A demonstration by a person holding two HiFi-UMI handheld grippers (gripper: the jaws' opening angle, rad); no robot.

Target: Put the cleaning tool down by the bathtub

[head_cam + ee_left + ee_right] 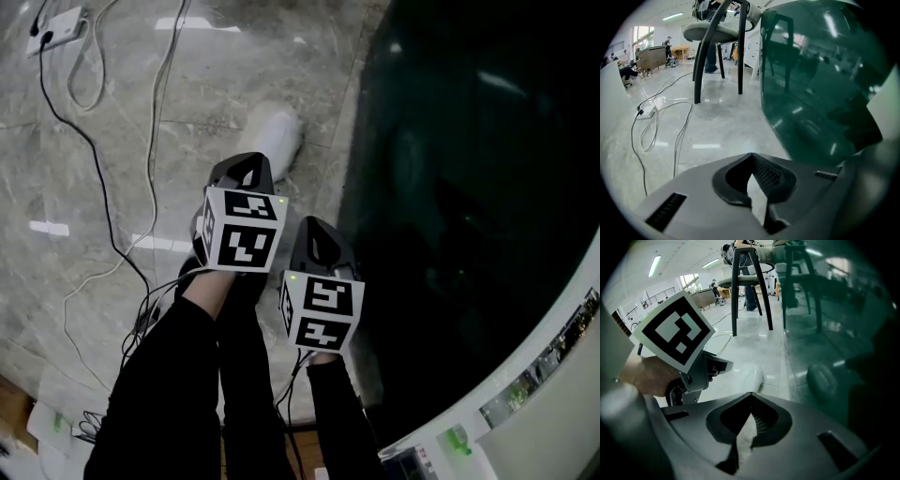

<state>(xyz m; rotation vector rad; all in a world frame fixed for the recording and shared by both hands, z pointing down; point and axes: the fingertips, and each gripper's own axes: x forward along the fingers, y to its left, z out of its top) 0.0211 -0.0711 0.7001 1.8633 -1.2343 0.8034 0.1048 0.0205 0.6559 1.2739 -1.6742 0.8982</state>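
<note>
Marble floor [244,66] ran along the dark tub [469,187], and the white tool [274,139] lay on it just beside the tub wall, apparently already set down; hence the left gripper [246,171] and right gripper [317,236] hung above, both jaws shut on nothing

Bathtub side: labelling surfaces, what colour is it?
The bathtub side is dark glossy green, clearest in the left gripper view.

A white power strip [58,26] lies on the grey marble floor [234,56], with a thin black cable [94,159] and a white cable [155,141] trailing nearby. A black-legged stool [708,33] stands farther off.
</note>
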